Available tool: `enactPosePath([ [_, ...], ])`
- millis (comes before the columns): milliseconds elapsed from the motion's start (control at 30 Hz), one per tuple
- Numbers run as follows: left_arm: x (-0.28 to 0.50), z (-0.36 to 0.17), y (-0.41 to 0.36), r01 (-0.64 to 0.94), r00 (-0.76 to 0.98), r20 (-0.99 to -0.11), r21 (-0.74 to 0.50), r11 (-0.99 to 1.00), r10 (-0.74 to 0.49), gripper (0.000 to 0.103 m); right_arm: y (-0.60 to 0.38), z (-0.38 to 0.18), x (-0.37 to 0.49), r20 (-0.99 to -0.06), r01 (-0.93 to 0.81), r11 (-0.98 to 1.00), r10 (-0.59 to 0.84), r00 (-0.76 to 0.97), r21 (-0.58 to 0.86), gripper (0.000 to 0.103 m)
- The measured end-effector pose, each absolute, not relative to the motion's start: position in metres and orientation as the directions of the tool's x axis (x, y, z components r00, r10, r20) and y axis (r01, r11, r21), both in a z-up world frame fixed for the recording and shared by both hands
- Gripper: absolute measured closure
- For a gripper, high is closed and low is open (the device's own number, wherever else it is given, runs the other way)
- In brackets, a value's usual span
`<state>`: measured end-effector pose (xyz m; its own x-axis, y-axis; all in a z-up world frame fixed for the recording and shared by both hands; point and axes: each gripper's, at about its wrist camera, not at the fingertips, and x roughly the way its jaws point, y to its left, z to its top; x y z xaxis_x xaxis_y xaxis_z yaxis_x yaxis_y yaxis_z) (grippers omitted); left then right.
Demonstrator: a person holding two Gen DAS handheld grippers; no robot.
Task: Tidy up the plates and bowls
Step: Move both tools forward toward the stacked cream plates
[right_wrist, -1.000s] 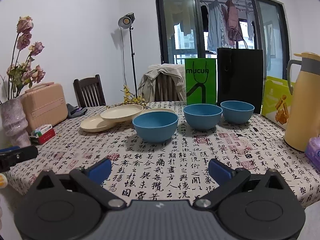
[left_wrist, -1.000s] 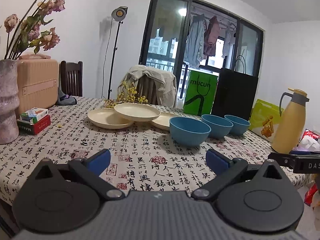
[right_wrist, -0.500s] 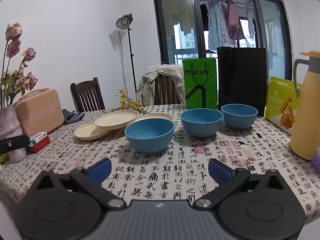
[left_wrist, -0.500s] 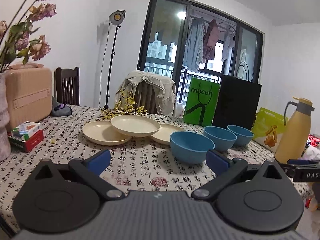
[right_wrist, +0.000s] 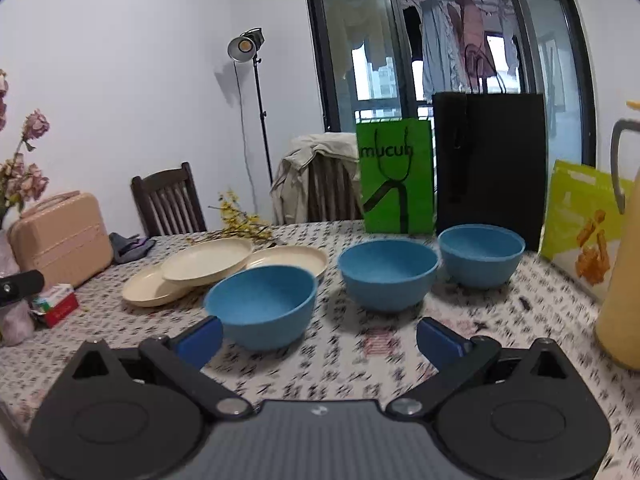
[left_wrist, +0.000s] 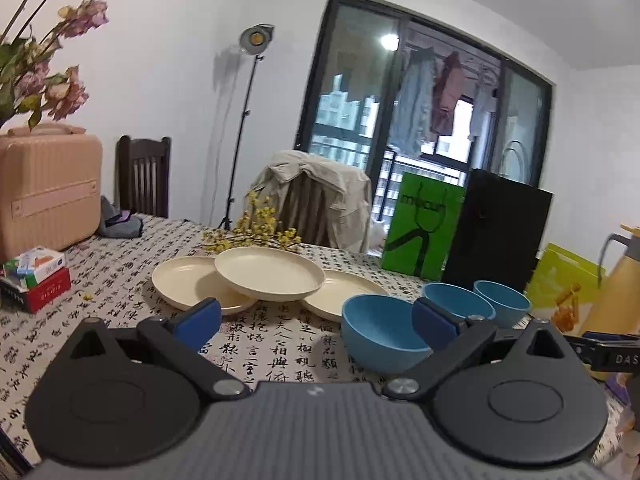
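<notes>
Three cream plates overlap on the patterned tablecloth: a left plate, a middle plate resting on the other two, and a right plate. Three blue bowls stand in a row to their right: near bowl, middle bowl, far bowl. My left gripper hangs open over the table, short of the plates, with nothing between its fingers. Open and empty as well, my right gripper sits just in front of the near bowl.
A yellow thermos stands at the right. Green, black and yellow-green bags line the back edge. A vase of dried flowers, small boxes, a pink case and yellow twigs occupy the left.
Both grippers have moved forward over the table toward the dishes, which now look larger and closer. The left view has tilted. Plates and bowls have not moved.
</notes>
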<state>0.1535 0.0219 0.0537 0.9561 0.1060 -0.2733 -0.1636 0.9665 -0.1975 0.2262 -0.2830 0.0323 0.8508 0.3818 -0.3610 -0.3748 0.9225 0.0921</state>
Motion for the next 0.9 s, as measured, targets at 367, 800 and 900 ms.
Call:
enactPosePath([
  [367, 0.202, 0.053, 0.022, -0.172, 0.946, -0.310, -0.217, 0.961, 0.100, 0.000, -0.277, 0.039, 0.259, -0.390, -0.432, 0.895, 0.440, 0.809, 0.114, 0.000],
  [800, 0.192, 0.051, 0.044, -0.060, 0.954, -0.301, -0.175, 0.983, 0.004, 0.000, -0.252, 0.041, 0.238, -0.342, -0.363, 0.925, 0.380, 0.859, 0.114, 0.000],
  [900, 0.187, 0.052, 0.050, -0.040, 0.955, -0.297, -0.169, 0.985, -0.012, 0.000, -0.242, 0.040, 0.230, -0.341, -0.346, 0.933, 0.360, 0.869, 0.103, 0.000],
])
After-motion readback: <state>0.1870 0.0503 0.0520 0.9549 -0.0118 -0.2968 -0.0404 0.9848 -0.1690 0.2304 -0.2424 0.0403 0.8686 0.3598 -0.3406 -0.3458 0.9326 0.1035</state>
